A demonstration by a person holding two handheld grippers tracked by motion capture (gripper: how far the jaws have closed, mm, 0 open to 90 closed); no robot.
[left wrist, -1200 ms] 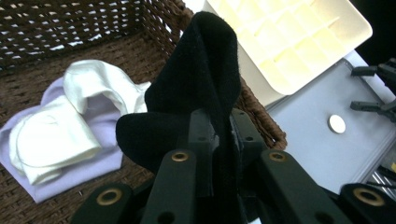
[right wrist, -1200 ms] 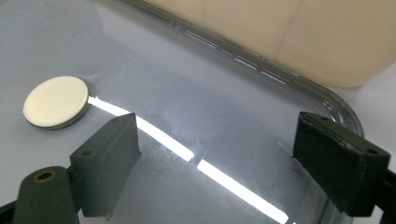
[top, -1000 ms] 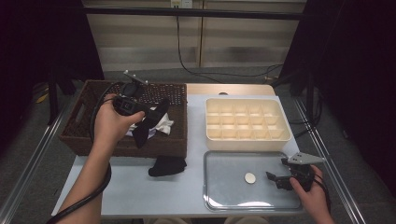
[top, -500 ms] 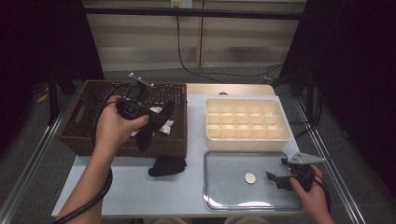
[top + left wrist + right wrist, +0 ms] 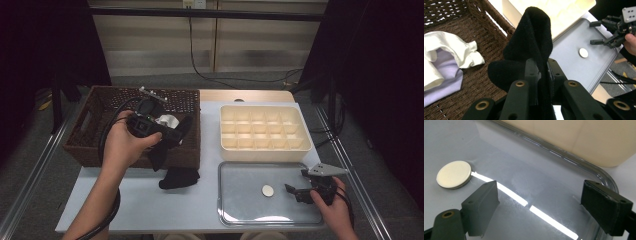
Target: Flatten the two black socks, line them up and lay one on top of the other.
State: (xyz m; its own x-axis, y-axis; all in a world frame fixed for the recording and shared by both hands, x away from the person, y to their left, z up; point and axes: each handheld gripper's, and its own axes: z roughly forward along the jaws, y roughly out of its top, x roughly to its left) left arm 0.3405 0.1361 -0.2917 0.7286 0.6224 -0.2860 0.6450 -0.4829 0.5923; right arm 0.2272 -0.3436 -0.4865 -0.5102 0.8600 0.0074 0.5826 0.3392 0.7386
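Note:
My left gripper (image 5: 172, 136) is shut on a black sock (image 5: 534, 32), which stands up between the jaws and hangs below them. It holds the sock over the right part of the brown wicker basket (image 5: 90, 125). A second black sock (image 5: 179, 177) lies on the table just in front of the basket. At the right end of the metal tray (image 5: 240, 200), my right gripper (image 5: 292, 191) stands open just above it with nothing between its fingers. A small round white disc (image 5: 267, 190) lies on the tray to its left.
White and pale lilac cloth (image 5: 446, 50) lies inside the basket. A cream box with several compartments (image 5: 265, 155) sits behind the metal tray. The table's front edge is near my forearms, and black cables trail from both grippers.
My left gripper has carried the black sock a little to the right and toward the person, over the basket. The right gripper has not moved.

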